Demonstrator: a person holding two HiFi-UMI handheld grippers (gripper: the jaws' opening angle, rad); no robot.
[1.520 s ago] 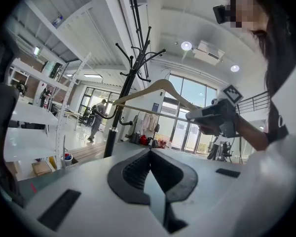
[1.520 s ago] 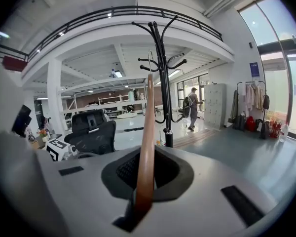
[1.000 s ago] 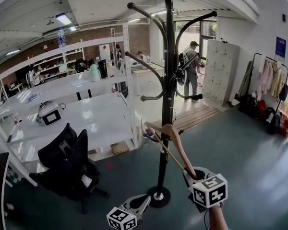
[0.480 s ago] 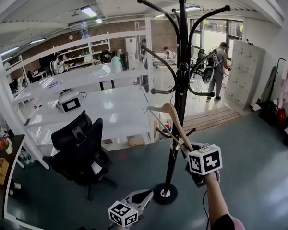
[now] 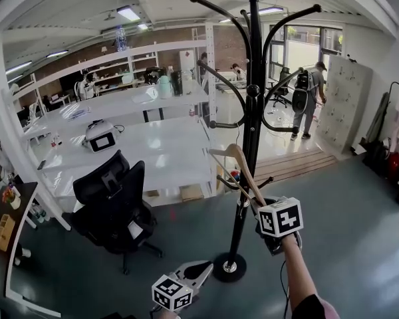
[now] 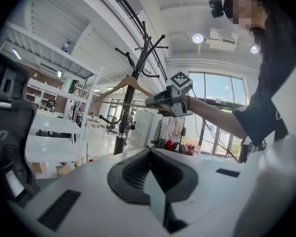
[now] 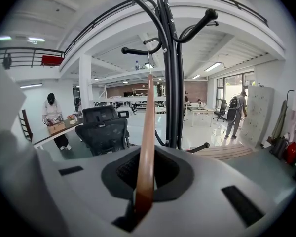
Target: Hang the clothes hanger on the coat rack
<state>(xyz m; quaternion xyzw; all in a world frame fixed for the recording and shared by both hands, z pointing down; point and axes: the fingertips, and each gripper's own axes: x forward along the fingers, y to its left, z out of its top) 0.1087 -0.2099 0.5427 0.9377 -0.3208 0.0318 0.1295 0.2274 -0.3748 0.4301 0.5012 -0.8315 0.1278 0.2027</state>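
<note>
One wooden clothes hanger (image 5: pixel 241 168) is sitting clamped by one end in our right gripper (image 5: pixel 266 210), just beside the one black coat rack (image 5: pixel 253 98), its hook hard to make out. Our left gripper (image 5: pixel 198 270) is hanging low, jaws together, empty.

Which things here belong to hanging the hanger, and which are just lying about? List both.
Job: wooden hanger, coat rack, right gripper shut on the hanger.
Lying about: office chair, white tables, lockers, empty left gripper.
</note>
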